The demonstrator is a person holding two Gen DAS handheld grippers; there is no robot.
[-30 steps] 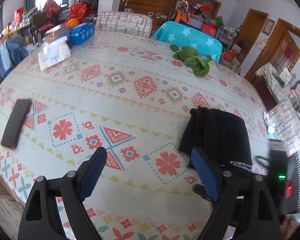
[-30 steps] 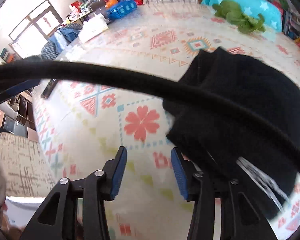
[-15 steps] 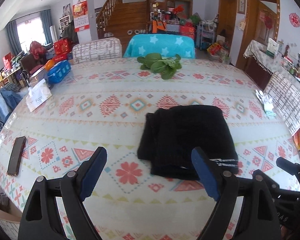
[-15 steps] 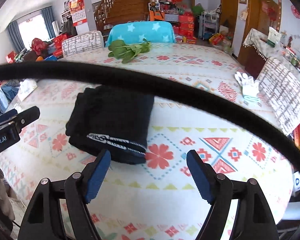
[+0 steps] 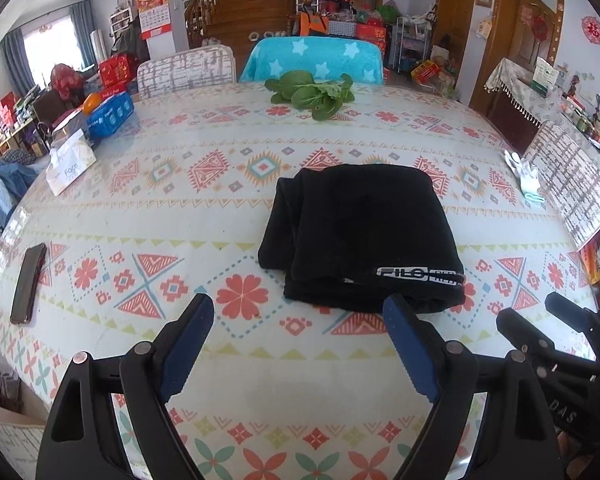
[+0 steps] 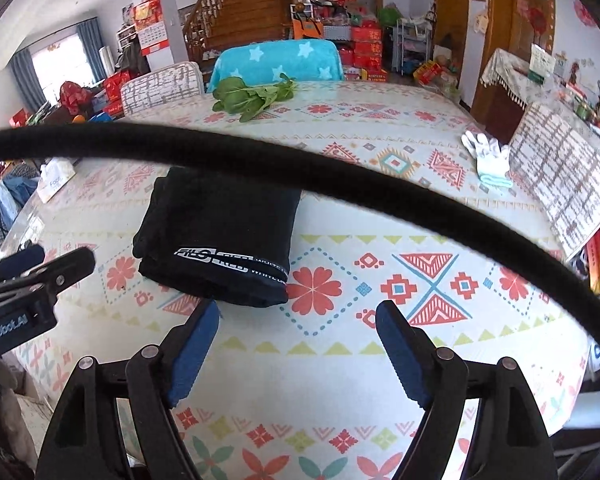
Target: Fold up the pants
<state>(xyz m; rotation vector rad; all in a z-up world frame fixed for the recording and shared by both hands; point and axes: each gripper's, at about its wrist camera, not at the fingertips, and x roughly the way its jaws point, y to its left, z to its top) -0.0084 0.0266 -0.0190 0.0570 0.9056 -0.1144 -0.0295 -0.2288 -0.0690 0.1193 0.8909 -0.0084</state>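
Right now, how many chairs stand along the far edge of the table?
2: a chair with a white-and-grey patterned back on the left, and beside it a chair draped in turquoise star-print fabric. Others may be out of view.

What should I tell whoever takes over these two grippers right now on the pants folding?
Left gripper: open, holding nothing, above the table's near edge, short of the pants.
Right gripper: open, holding nothing, near the bundle's front right corner.
Black fabric pants: folded into a compact rectangular bundle, flat on the patterned tablecloth, white-lettered waistband toward you.
Done: the folding looks complete; neither gripper touches the pants.
Left: probably nothing, except squaring the slightly offset left-side layers if you want it neater.
Nearby: dark phone at left, leafy greens at the far side.
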